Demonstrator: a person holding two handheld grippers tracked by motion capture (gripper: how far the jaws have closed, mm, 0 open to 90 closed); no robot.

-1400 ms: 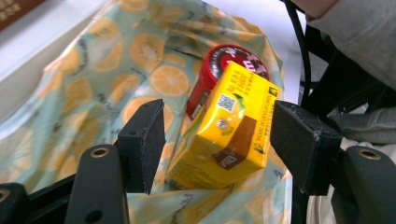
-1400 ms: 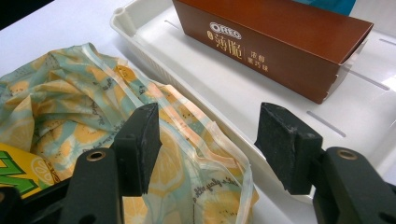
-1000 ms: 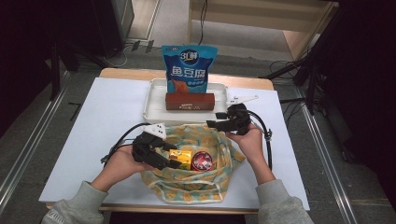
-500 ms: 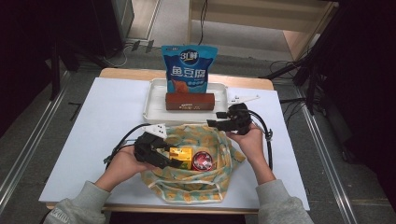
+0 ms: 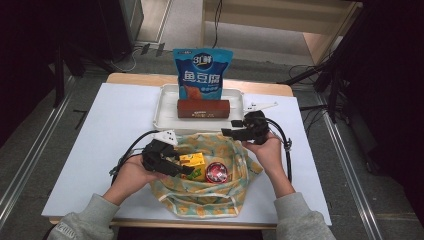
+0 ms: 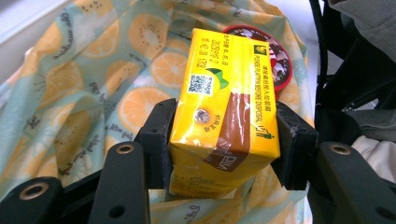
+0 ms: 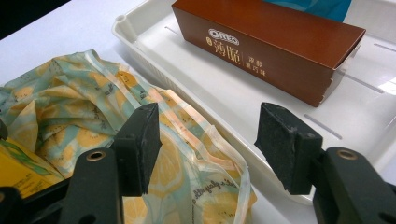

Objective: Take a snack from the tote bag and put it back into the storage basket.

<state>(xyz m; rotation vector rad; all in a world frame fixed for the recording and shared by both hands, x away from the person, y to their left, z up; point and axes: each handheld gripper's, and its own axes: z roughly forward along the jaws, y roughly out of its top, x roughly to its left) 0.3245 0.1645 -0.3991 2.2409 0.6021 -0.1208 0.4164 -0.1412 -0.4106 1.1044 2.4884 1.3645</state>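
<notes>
Fabric bag with the orange-and-kiwi fruit print (image 5: 200,200) sits at the near edge of the white table (image 5: 100,130), and the yellow rectangular drink carton (image 6: 224,112) lies inside its open mouth. From the high view the carton (image 5: 192,160) is just a small yellow block next to a round red-lidded tin (image 5: 216,171). The left gripper view is way more useful: you can see the QR code, the foil straw hole and a brown band, and the left gripper (image 6: 224,140) has both pads flat against the carton's two long sides. Its jaws have just been closing in and now they're clamped on it. The carton's long axis runs away from the gripper, far end pointing toward the tin and tipped slightly up.

Right gripper (image 7: 208,140) is gaping, nothing between the pads, hovering over the bag's rim (image 7: 205,140) just beside the white plastic tray (image 7: 224,93). That view also lets you read the brown Oreo box (image 7: 266,42) lying flat in the tray. The high view adds the blue snack pouch (image 5: 202,72) standing behind it.
</notes>
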